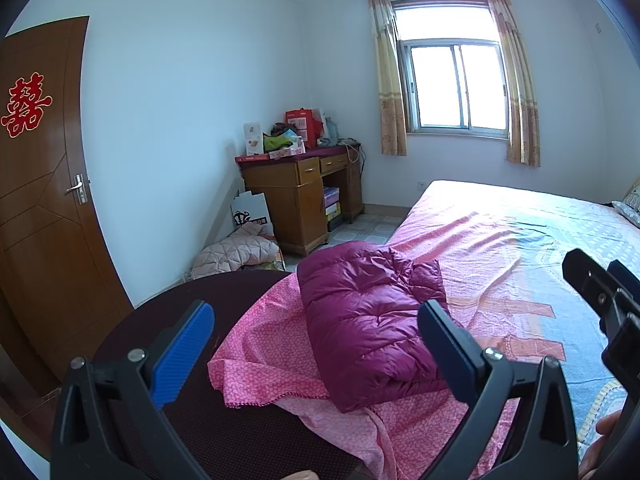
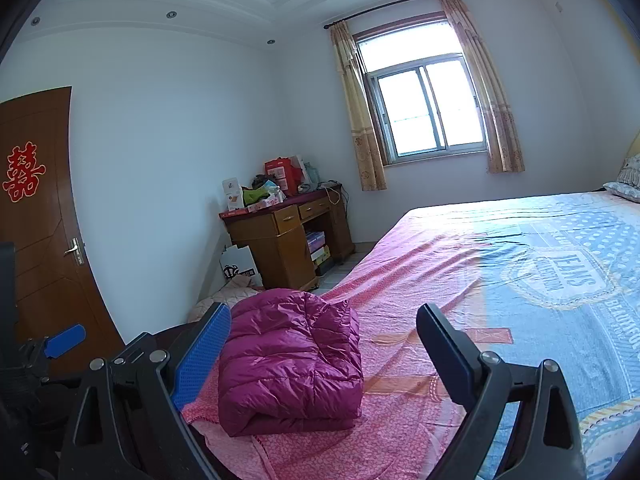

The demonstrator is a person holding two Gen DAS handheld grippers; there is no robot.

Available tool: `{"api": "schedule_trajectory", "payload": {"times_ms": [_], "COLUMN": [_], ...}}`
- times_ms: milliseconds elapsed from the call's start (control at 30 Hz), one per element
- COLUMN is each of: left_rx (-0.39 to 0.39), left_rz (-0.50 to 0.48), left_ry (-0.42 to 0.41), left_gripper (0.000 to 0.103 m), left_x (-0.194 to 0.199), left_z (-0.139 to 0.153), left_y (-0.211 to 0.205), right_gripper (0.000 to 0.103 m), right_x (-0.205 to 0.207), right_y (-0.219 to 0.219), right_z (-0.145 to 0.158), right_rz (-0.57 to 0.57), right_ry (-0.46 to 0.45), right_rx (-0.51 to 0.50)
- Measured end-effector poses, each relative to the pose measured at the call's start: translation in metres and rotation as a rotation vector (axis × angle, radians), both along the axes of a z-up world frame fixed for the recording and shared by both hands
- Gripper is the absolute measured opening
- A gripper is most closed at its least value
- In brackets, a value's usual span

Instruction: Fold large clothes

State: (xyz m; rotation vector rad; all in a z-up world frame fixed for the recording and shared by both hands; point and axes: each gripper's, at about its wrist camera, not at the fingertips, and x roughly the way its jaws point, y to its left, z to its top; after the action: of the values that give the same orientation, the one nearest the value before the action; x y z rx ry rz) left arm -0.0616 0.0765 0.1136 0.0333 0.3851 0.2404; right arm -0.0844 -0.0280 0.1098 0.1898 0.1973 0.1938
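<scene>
Left gripper point(image 1: 316, 344) jaws wide apart, holding nothing. Right gripper point(image 2: 324, 344) the same, wide and empty. Both sit above the near bed corner, clear of the purple jacket point(image 2: 292, 364), which lies folded in a bundle on the pink sheet point(image 2: 400, 280) near the bed's foot edge. Beyond: desk point(image 2: 280, 240), window point(image 2: 424, 108), door point(image 1: 40, 220) at left.

Brown door point(image 1: 40, 200) w/ red emblem point(image 1: 26, 105); cluttered wooden desk point(image 1: 300, 196); curtained window point(image 1: 456, 84); pink quilted item, maybe coat point(image 1: 236, 254), on floor.
</scene>
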Motion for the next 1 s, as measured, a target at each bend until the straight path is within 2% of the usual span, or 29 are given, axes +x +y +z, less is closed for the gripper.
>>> {"api": "schedule_trajectory", "payload": {"times_ms": [767,1000], "left_rx": [0.014,-0.005], "left_rz": [-0.012,-0.021], "left_ry": [0.003,0.038], "left_gripper": [0.103,0.103], "left_x": [0.002,0.008], "left_z": [-0.005,-0.008], "left_y": [0.001,0.006], "right_gripper": [0.095,0.095], "right_x": [0.000,0.001], "right_y": [-0.012,-0.012], "right_z": [-0.005,-0.006], "right_rz": [-0.036,-0.036], "right_ry": [0.015,0.027], "right_rx": [0.029,0.030]}}
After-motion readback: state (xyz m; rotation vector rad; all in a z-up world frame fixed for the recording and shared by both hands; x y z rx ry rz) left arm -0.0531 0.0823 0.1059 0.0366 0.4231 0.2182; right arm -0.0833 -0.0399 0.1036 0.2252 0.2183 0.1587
